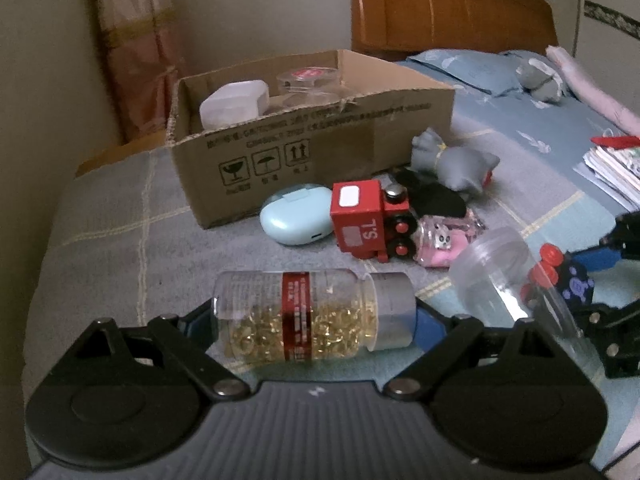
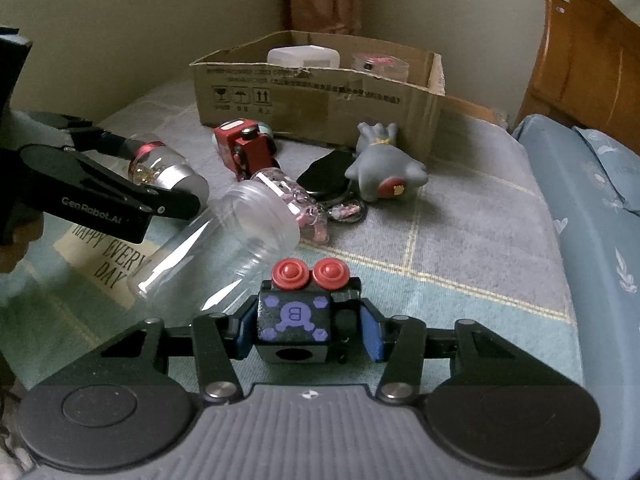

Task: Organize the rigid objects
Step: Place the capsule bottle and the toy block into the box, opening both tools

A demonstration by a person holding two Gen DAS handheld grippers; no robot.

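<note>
Left gripper (image 1: 314,320) clamped lengthwise on the capsule bottle (image 1: 308,316), base and silver cap against the pads. Right gripper (image 2: 306,330) clamped on the black toy block (image 2: 294,326) near the bed's front edge. Best lifted straight, kept level, carried clear of the empty clear jar (image 2: 224,240), lowered into the cardboard box (image 2: 320,92) by the far edge.

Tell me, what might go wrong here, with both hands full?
The capsule bottle is held end to end between the left fingers, so it could pivot or slip out. The empty clear jar lies on its side beside the right gripper's black toy block and might roll if nudged.
</note>
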